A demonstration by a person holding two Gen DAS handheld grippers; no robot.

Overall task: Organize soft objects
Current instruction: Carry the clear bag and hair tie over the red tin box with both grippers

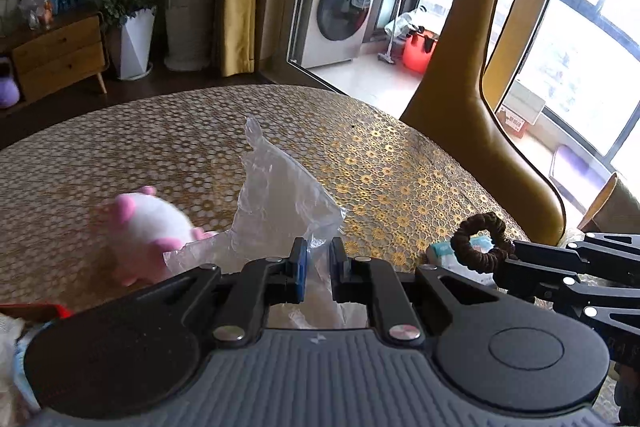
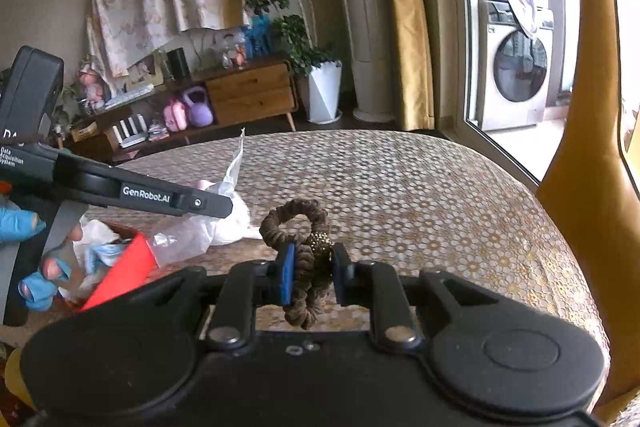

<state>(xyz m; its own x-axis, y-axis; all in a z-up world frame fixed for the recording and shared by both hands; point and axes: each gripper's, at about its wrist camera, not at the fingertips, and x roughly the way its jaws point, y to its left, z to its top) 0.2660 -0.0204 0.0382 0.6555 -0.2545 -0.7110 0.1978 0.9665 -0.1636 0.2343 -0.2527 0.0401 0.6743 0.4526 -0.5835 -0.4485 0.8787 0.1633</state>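
My left tongs pinch the plastic bag; my right tongs clamp the hair tie. I'd spread the bag's mouth before dropping it in.

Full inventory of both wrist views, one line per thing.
plastic bag: 1, clear, pinched in left gripper, above table
scrunchie: 1, brown, clamped in right gripper
plush toy: 1, pink and white, on table left of bag
table: 1, gold patterned cover
chair: 1, mustard, far side of table
red box: 1, near table edge, left
washing machine: 1, silver, beyond glass door
left gripper: 1, black, shut on bag
right gripper: 1, black, shut on scrunchie
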